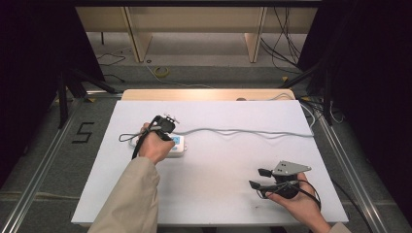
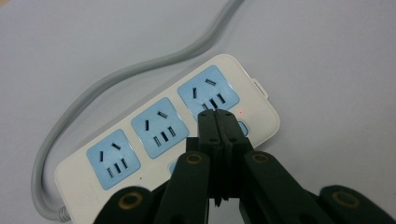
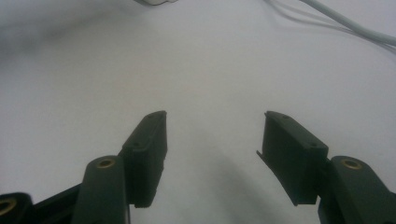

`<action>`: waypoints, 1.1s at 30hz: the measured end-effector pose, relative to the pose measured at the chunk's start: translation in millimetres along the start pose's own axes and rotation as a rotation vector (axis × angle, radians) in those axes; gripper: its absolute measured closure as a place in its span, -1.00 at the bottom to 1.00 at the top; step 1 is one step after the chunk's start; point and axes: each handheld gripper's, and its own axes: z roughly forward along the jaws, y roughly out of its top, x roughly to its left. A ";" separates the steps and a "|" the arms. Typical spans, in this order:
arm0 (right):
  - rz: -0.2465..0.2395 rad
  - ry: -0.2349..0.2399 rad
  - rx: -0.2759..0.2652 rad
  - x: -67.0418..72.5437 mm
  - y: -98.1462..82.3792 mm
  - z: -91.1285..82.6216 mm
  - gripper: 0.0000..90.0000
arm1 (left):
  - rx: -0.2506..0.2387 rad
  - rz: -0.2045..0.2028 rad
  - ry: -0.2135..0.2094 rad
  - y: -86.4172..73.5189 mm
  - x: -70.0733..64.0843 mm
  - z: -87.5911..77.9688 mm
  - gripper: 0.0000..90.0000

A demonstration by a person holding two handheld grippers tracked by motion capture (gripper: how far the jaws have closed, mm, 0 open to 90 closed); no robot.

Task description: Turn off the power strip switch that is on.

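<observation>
High view first: the left tongs point(image 1: 167, 127) are down over the white power strip point(image 1: 179, 143), which lies on the left-centre of the white desk point(image 1: 214, 194), its grey cable point(image 1: 243, 131) running off to the right edge. Left gripper view brings us right in, and look at that, both jaws are pressed flat together, nothing between them, forming a single blunt tip. That tip sits over the near edge of the power strip point(image 2: 140, 140), just beside a small red indicator light point(image 2: 240, 112) and a pale blue button point(image 2: 243, 127) next to the end socket point(image 2: 208, 93). My read is that closing the tongs makes them a poking finger, just right for pressing a switch rather than gripping anything. Whether the tip actually touches the casing, I can't tell from this angle. Three blue sockets in a row, all free of plugs, and the cable point(image 2: 93, 88) loops round the far side, out of the way.

Over on the other side, the right tongs point(image 1: 260, 177) rest low near the front right of the desk, well apart from the action. Right gripper view shows them spread wide point(image 3: 212, 140), holding nothing, just bare desk point(image 3: 210, 70) ahead. It looks parked there to stay clear while the left hand does this one-handed job.
</observation>
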 end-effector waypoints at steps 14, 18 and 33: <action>0.001 0.002 0.000 -0.2 -0.2 0.0 -0.08 | 0.015 0.007 -0.004 3.3 -1.8 3.9 1.00; 0.001 0.003 0.001 0.0 -0.3 0.2 -0.08 | 0.016 0.001 -0.005 3.8 -2.6 5.5 1.00; 0.000 0.004 0.001 -0.1 -0.4 0.5 -0.09 | 0.036 0.011 -0.006 5.7 -5.5 11.3 1.00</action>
